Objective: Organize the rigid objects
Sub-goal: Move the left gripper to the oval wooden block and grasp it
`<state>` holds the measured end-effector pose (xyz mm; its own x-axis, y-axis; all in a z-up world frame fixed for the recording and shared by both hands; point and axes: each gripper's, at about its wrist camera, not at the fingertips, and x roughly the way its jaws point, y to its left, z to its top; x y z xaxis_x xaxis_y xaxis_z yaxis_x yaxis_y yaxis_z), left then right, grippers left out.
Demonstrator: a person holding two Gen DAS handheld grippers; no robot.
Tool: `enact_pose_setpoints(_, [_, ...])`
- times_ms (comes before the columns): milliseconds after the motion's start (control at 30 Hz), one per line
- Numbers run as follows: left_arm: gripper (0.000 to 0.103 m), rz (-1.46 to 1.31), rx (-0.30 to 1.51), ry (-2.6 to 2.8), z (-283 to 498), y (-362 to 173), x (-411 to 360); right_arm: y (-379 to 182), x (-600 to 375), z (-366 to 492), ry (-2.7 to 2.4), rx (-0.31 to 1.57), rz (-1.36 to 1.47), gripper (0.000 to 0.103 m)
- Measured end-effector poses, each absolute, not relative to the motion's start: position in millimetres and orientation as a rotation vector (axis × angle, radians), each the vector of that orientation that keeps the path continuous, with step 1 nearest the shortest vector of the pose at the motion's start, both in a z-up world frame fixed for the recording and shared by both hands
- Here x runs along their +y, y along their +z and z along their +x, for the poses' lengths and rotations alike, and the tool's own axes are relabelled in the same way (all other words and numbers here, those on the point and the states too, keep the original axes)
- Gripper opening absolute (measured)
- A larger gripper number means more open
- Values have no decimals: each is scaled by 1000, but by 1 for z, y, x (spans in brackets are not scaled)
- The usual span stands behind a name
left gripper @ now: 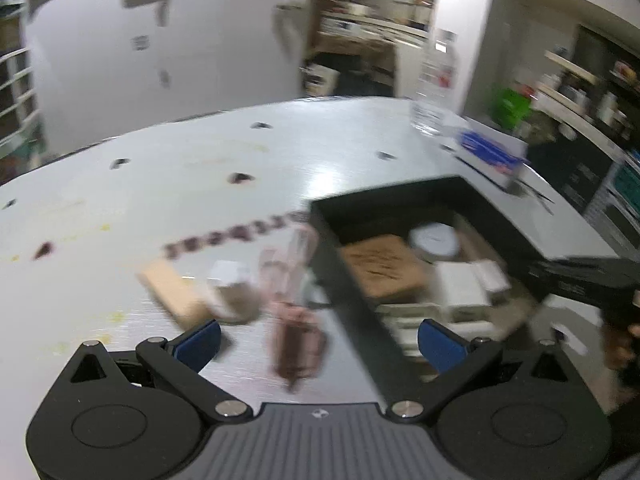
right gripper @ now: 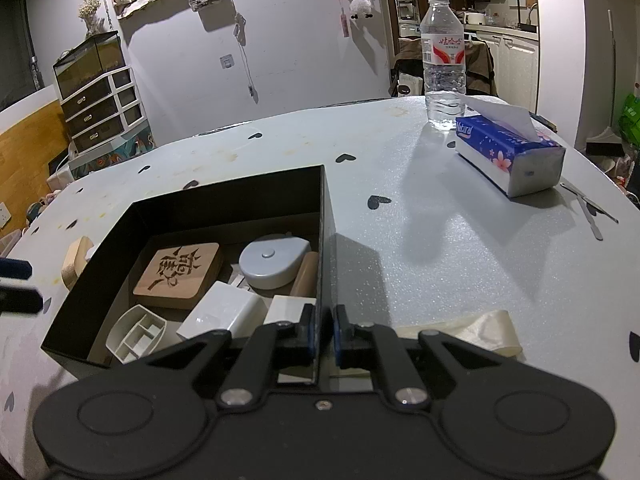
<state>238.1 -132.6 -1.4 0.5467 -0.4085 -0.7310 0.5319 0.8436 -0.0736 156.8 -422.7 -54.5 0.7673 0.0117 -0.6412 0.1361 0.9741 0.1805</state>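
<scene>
- The black box [right gripper: 224, 196] sits open-topped on the pale table [right gripper: 440, 248], and serves as the landmark here.
- The right gripper [right gripper: 323, 330] has its blue pads clamped tight on the box's near right wall, one pad inside and one outside.
- Inside the box lie a carved wooden block [right gripper: 180, 274], a grey round case [right gripper: 274, 260] just right of it, a white block [right gripper: 224, 314] in front, and a small white divided tray [right gripper: 136, 334] at the near left corner.
- The left gripper [left gripper: 318, 340] hangs over the table left of the box, jaws spread wide with nothing between them.
- Left of the box, outside it, a blurred wooden piece [left gripper: 172, 294], a white-capped jar [left gripper: 234, 294] and a pinkish clear object [left gripper: 294, 308] rest on the table.
- Beyond the box to the right stand a water bottle [right gripper: 443, 60] and a tissue pack [right gripper: 510, 154].
</scene>
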Motion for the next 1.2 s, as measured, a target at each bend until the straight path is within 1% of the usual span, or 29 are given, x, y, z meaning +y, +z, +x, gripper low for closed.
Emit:
enact_pose_setpoints(200, [102,93,736,-403,266,-3,-97,-54,-422,157,-69,695,222,9])
enact_pose_setpoints(367, [100,90,702,-304,295,-13,-92,-55,-423,157,-71,695,222,9])
enact_pose_setpoints(400, [95,89,702,-293,300,-17,-93,-55,-423,157,-71,695,222,9])
enact_pose_setpoints(433, [87,89,709,-285,305,-21,-95,-55,-423,157,-70,695,222,9])
enact_pose_setpoints(467, [76,85,717,-283,310,-26,-96,-55,-423,157,-70,696,221,9])
enact_pose_setpoints(500, [71,80,729,-283,313,-30,-96,-55,-423,157,-70,697,220,9])
enact_pose_setpoints(533, [63,73,744,-281,317,-34,-97,-55,-424,157,-71,698,218,9])
enact_pose_setpoints(567, [58,64,753,-278,318,-38,-97,-55,-424,158,-72,699,217,9])
enact_pose_setpoints(600, [57,45,748,-279,318,-39,-94,-55,-424,157,-72,700,217,9])
enact_pose_setpoints(667, [42,29,750,-268,317,-40,-89,-55,-424,157,-72,699,217,9])
enact_pose_setpoints(833, [41,-51,742,-277,307,-44,-66,-55,-423,158,-73,699,217,9])
enact_pose_setpoints(1100, [43,-87,775,-234,293,-59,-38,-55,-423,158,-74,700,216,9])
enact_pose_setpoints(1200, [41,-112,774,-225,289,-64,-28,-55,-423,158,-74,700,215,9])
